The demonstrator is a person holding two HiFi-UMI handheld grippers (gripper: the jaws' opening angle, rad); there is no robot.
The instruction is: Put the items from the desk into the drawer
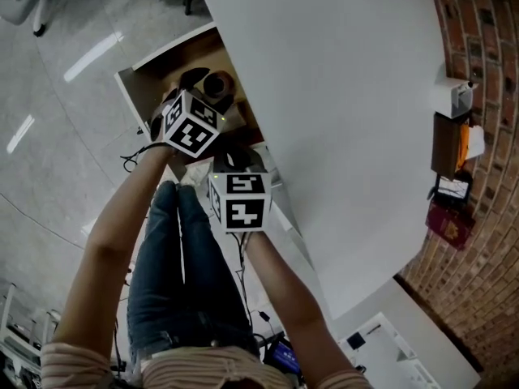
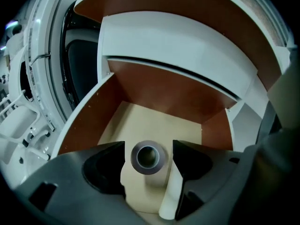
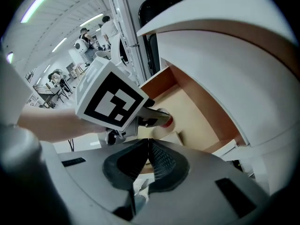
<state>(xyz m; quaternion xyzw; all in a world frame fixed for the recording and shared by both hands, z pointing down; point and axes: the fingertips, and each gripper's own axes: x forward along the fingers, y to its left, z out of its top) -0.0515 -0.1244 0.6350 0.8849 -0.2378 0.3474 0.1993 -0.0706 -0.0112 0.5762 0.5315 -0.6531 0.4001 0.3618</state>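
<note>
Fingers of the left gripper stand wide apart inside the open white drawer with brown wooden walls. The grey ring-shaped tape roll sits between them, touching neither, over the beige sheet on the drawer floor. The right gripper hangs at the drawer's front, beside the white desk, its fingers pressed together on nothing.

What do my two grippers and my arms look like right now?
The left gripper and right gripper both have grey bodies and black jaws; the right one's jaws show a fine mesh texture. Each carries a white cube with black square markers. A thin black cable hangs by the left wrist. You wear a striped short-sleeved top and blue jeans.
</note>
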